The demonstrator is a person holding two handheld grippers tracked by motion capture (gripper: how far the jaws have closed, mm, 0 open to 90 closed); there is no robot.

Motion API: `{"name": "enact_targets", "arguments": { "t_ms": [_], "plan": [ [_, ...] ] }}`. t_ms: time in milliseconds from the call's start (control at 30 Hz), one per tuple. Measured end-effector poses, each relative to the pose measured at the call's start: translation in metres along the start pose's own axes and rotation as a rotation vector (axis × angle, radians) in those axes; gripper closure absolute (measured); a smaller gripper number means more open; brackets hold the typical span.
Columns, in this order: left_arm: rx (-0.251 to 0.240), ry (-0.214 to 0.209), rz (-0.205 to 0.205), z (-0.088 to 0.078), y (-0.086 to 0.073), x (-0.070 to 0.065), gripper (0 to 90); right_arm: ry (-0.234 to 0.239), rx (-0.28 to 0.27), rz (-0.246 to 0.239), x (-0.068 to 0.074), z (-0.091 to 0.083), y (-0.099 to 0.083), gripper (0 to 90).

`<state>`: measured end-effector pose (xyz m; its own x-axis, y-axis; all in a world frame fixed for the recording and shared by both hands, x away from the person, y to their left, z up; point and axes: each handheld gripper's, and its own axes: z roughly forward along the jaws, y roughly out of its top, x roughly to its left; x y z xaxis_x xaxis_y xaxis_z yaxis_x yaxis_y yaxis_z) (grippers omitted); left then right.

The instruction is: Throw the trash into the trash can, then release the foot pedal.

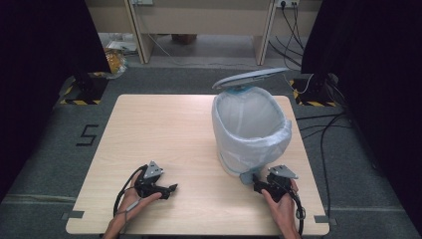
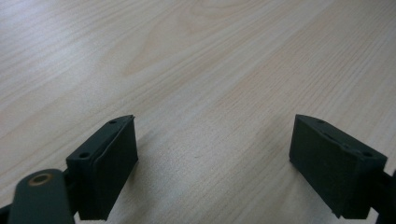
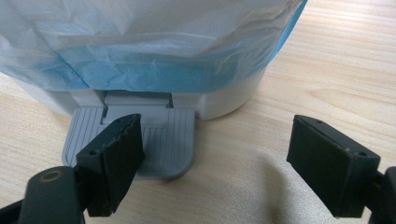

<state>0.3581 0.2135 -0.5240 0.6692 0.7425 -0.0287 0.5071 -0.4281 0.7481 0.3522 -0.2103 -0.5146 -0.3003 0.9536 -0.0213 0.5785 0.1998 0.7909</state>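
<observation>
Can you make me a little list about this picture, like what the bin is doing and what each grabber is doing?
bin: pedal bin on the wooden table, bag liner folded over its rim
lid: lid up, open
pedal: grey pedal at the bin's base
right gripper: right gripper open, one jaw over the pedal
left gripper: left gripper open above bare table, holding nothing

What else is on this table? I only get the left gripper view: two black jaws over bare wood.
Observer: In the high view, a bin lined with a pale bag stands on the right half of the table.
Operator: Is it closed?
Observer: No, its lid is raised above the rim.
Operator: Where's the other gripper?
Observer: The right gripper is at the bin's base, open, with one jaw over the grey pedal.
</observation>
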Motion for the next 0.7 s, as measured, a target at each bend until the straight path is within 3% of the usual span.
{"name": "enact_targets", "arguments": {
  "t_ms": [700],
  "plan": [
    [-0.002,0.003,-0.002,0.0001,0.0001,0.0,14.6,0.007,0.0,-0.001,-0.0007,0.0003,0.0002,18.3]
  ]
}}
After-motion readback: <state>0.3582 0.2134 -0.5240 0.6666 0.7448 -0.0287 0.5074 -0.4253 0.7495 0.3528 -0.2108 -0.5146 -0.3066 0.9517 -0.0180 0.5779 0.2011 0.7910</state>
